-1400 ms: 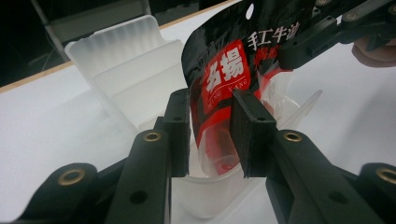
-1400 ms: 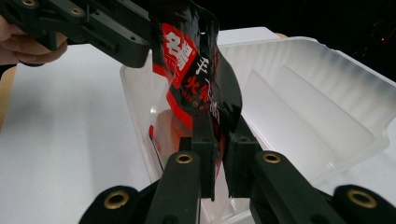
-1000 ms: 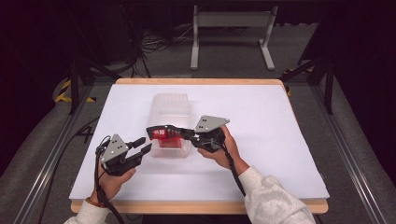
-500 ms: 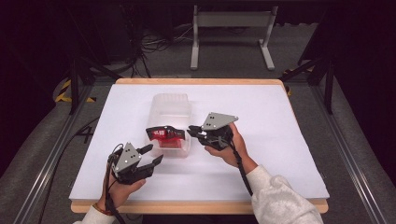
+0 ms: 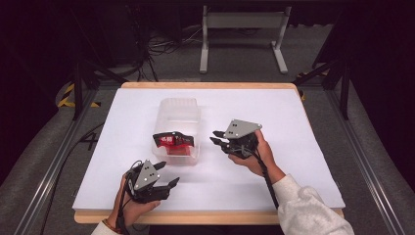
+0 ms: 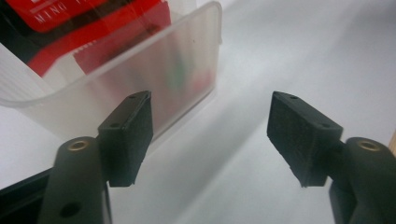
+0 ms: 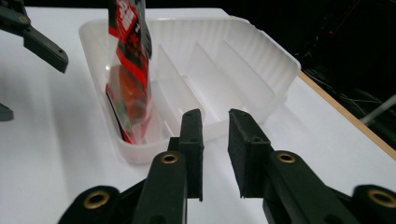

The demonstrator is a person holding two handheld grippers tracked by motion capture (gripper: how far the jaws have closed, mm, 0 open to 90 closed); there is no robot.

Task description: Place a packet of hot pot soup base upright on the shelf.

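Observation:
A clear plastic container (image 5: 178, 112) with dividers stands on the white table. A red snack packet (image 5: 172, 142) stands upright in its nearest compartment, leaning on the wall. My left gripper (image 5: 169, 185) sits near the table's front edge, just short of the container, open wide with nothing between its jaws. The left gripper view puts that gripper (image 6: 210, 107) close to the container's corner (image 6: 177, 70), with the packet (image 6: 70, 18) behind it. My right gripper (image 5: 215, 137) is to the right of the container, open by a narrow gap and empty. The right gripper view shows that gripper (image 7: 215, 116) facing the container (image 7: 243, 60) and packet (image 7: 128, 60).
The white sheet (image 5: 293, 127) covers a wooden table whose edge (image 5: 205, 218) runs along the front. A metal stand (image 5: 242, 29) and cables lie on the floor beyond the table. The left gripper's jaw (image 7: 42, 44) shows at the top left of the right gripper view.
My right gripper has let go of the red packet and drawn away to the right. The left gripper has moved back toward the front edge and a little right.

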